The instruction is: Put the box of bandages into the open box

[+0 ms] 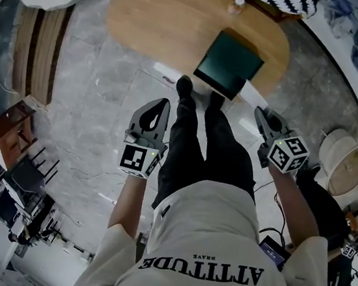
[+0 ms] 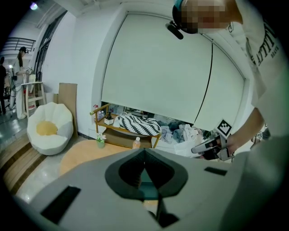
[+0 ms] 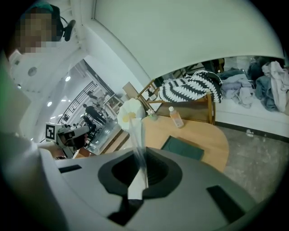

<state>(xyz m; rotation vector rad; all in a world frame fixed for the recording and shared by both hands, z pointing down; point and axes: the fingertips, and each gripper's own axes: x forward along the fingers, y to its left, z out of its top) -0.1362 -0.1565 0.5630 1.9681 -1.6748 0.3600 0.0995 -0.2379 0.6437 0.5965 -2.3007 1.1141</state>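
Two boxes belong to this task, and we can find only one of them. A dark green, flat, square box [image 1: 228, 66] [image 3: 183, 148] lies on the near edge of the oval pale-wood table [image 1: 155, 25]. Its upper panel looks raised like a lid, so we take it for the open box. We cannot pick out the box of bandages in any view. It may be small or hidden among the things on the table, and neither gripper carries it. Also on the table, towards its far edge and well apart from the green box, stands a small clear plastic bottle with a white cap [image 1: 236, 5] [image 3: 175, 117].

Nearer to us, the grey left gripper [image 1: 161, 103] [image 2: 144, 164] hangs over the grey marble floor [image 1: 97, 115], short of the table, with its jaws meeting in a seam and nothing between them. The grey right gripper [image 1: 262, 113] [image 3: 137, 173] is level with it on the other side of our black-trousered legs [image 1: 195, 141]. Its jaws are closed down to a thin line and hold nothing that we can see.

We judge that the task has barely begun and that we are in the approach, with no pick made yet. The next move calls for finding the bandage box first. One pair of jaws then has to open, be brought around the box and close on it. After that the box can be carried over the green box's opening and let go.
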